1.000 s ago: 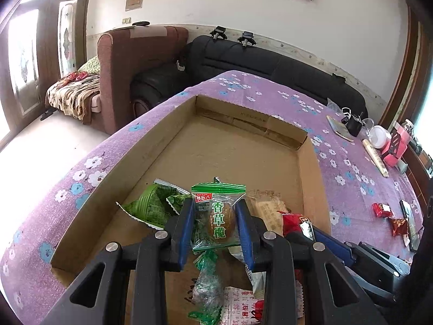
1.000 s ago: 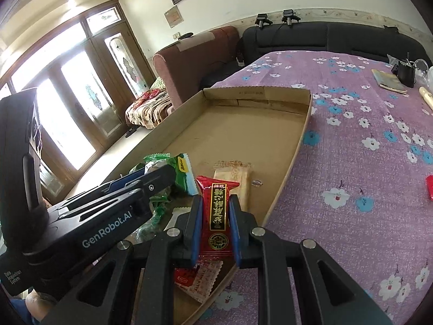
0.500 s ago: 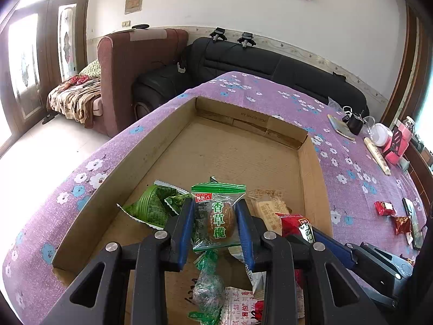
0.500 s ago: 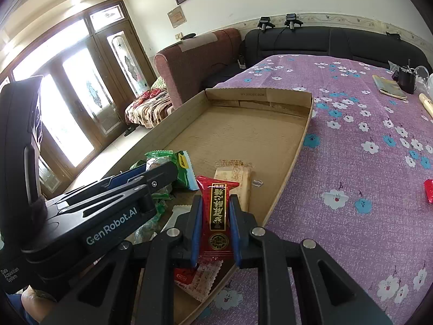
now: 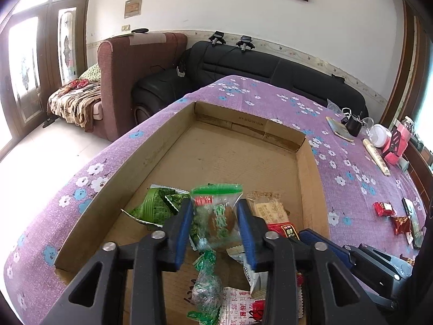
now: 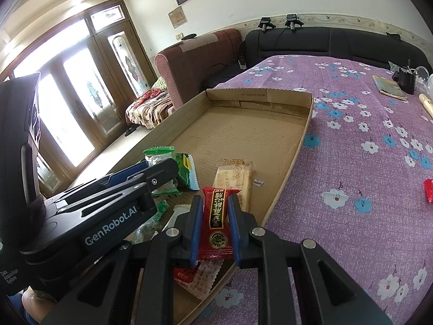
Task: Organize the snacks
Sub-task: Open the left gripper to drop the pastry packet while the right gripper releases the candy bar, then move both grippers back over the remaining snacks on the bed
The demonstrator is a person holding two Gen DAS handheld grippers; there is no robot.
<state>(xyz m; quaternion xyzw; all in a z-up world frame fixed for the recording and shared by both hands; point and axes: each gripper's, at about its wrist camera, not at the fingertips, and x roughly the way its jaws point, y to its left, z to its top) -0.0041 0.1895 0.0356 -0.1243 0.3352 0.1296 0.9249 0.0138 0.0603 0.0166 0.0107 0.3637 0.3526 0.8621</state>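
Note:
A shallow cardboard box (image 5: pixel 167 146) lies on the purple flowered tablecloth (image 5: pixel 351 162). My left gripper (image 5: pixel 213 203) hangs over the box's near end. Its jaws are opening around a clear green snack packet (image 5: pixel 216 216), which looks blurred and loose between the blue pads. My right gripper (image 6: pixel 215 203) is shut on a red snack packet (image 6: pixel 216 219), upright, just inside the box's right wall (image 6: pixel 297 146). In the right wrist view the left gripper (image 6: pixel 159 169) is at the left with the green packet (image 6: pixel 159 157).
In the box lie a green bag (image 5: pixel 157 205), a beige cracker packet (image 6: pixel 235 178) and a red-and-white packet (image 5: pixel 238 308). Loose red snacks (image 5: pixel 383 208) lie on the cloth to the right. A book (image 5: pixel 339 130), a white jar (image 5: pixel 380 138) and a pink box (image 5: pixel 397 146) stand far right.
The left jaws have spread a little and the green packet between them now looks blurred and slack. The right gripper and its red packet are unchanged.

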